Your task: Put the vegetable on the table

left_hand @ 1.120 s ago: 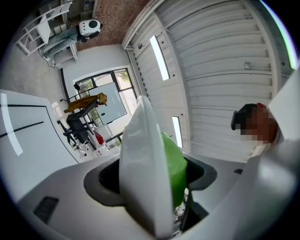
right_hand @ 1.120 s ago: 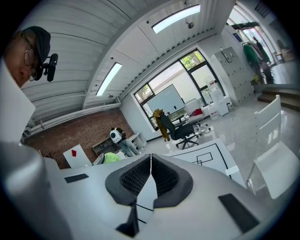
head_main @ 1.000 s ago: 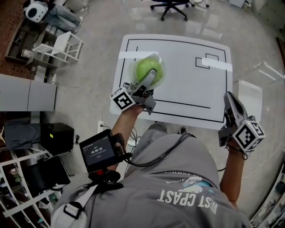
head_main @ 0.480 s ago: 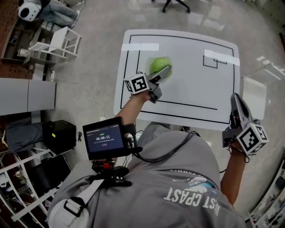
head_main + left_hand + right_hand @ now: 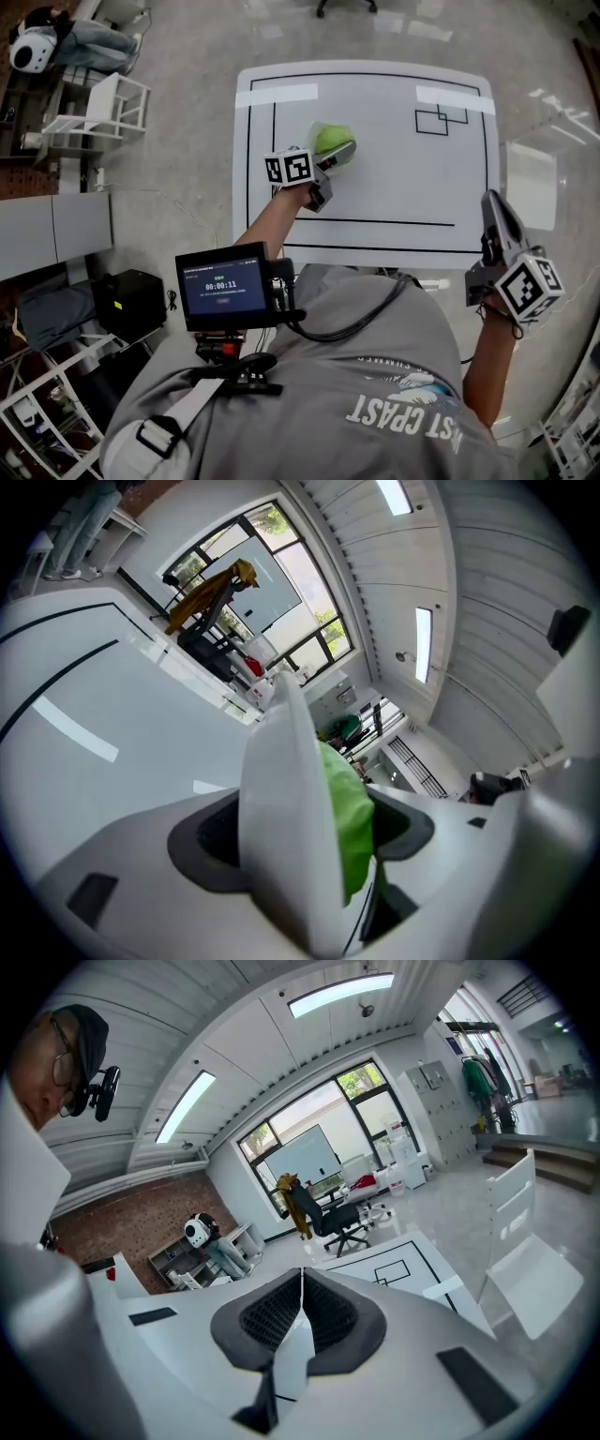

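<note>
The left tongs (image 5: 339, 156) grip a green vegetable (image 5: 329, 139) at the left half of the white bench (image 5: 403, 178), inside its black outline; the right tongs (image 5: 494, 208), closed and empty, hang off the bench's near right corner.

This looks like a lab or test room. A white table with black marked lines (image 5: 375, 187) stands mid-frame on a shiny grey floor (image 5: 187, 56). A black rolling office chair (image 5: 339, 1220) sits under big windows (image 5: 319, 1147).
</note>
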Available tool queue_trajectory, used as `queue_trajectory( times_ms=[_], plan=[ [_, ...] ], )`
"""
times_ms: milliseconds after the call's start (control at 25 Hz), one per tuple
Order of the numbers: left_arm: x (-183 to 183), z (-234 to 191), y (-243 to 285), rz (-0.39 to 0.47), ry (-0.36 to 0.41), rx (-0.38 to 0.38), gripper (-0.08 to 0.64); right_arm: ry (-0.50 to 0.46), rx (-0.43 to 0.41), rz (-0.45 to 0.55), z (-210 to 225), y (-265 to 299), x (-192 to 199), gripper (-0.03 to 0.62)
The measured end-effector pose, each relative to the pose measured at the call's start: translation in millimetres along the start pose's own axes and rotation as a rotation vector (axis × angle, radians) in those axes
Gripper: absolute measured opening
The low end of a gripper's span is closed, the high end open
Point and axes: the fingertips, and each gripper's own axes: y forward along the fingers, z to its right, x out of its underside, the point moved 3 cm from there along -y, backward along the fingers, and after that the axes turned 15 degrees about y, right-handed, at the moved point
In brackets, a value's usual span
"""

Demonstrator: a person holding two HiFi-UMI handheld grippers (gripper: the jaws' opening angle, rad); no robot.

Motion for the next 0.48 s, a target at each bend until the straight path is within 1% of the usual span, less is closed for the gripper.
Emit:
queue_trajectory(
  times_ms=[200,280,480],
  plan=[
    [8.8,-5.2,2.7,-0.069,-0.034,0.022,0.341,0.011,0.016,0.008,-1.7,-5.6,3.6,0.008],
    [8.6,-5.0,3.8,-0.084,-0.046,0.041,0.341,0.001,0.019,0.008,-4.0,-7.2,4.2,0.008],
    [5.8,-6.7,5.0,-0.113,-0.068,0.080,0.341,0.021,0.028,0.008,-2.9,-9.7,11.5,0.008]
  ],
)
